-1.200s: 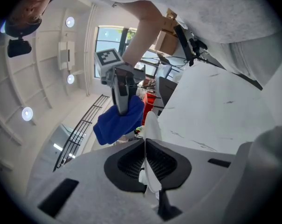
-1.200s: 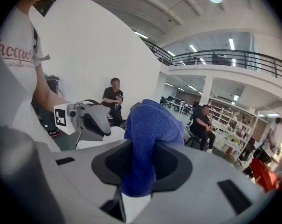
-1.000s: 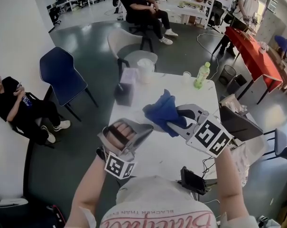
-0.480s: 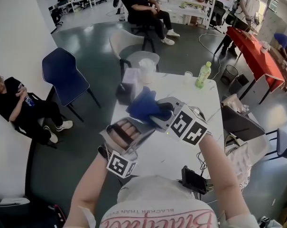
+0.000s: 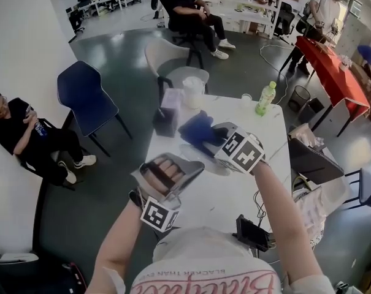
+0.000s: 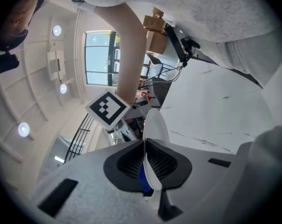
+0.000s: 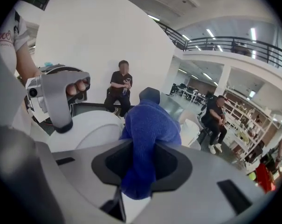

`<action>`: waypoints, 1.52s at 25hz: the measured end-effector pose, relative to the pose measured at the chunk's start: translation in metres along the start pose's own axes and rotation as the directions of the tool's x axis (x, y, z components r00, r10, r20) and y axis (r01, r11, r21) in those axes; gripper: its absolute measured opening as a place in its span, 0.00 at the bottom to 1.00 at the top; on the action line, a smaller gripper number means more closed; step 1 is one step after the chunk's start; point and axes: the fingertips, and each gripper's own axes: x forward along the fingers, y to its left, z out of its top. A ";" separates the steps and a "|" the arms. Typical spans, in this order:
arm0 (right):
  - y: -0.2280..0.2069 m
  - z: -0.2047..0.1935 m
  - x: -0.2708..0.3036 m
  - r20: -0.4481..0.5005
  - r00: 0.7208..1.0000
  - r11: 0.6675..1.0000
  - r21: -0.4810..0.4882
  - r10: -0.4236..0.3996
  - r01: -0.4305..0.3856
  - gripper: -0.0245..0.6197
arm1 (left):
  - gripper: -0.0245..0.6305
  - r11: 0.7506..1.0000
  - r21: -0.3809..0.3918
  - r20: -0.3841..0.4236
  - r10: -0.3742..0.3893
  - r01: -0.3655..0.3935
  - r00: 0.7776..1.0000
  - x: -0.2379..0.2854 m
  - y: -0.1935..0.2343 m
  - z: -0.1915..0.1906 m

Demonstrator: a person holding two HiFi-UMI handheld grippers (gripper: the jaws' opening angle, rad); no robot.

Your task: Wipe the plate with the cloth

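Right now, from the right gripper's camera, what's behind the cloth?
The plate shows behind the cloth, to its left, clamped in the left gripper. The cloth covers the plate's right edge, so whether they touch can't be seen.

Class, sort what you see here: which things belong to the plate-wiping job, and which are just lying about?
Job: plate, held in the left tongs; blue cloth, held in the right tongs.
Lying about: green bottle; box; white tub; small cup.
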 end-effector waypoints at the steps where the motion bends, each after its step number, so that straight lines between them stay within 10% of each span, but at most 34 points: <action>1: -0.002 -0.006 -0.002 0.004 1.000 1.000 0.029 -0.001 0.001 0.20 | 0.06 1.000 -0.005 -0.006 0.001 -0.001 1.000 0.000 0.000 -0.001; 10: -0.008 -0.057 -0.037 -0.006 0.999 0.988 0.146 -0.052 0.053 0.20 | 0.06 0.985 -0.168 -0.076 0.016 -0.029 0.997 -0.002 -0.003 -0.025; 15: -0.008 -0.063 -0.059 0.035 0.994 0.977 0.191 -0.106 0.098 0.20 | 0.06 0.888 -0.453 -0.106 0.038 -0.082 0.994 0.000 0.001 -0.042; 20: -0.010 -0.051 -0.077 0.099 0.978 0.961 0.229 -0.182 0.156 0.20 | 0.06 0.698 -0.699 -0.156 0.061 -0.154 0.986 0.000 0.005 -0.062; 26: -0.011 -0.031 -0.096 0.202 0.941 0.930 0.309 -0.270 0.201 0.20 | 0.06 0.388 -0.898 -0.178 0.112 -0.208 0.978 -0.006 0.013 -0.078; 38: -0.010 -0.021 -0.112 0.344 0.859 0.846 0.504 -0.381 0.174 0.20 | 0.06 -0.157 -0.964 -0.242 0.204 -0.212 0.949 -0.017 0.035 -0.104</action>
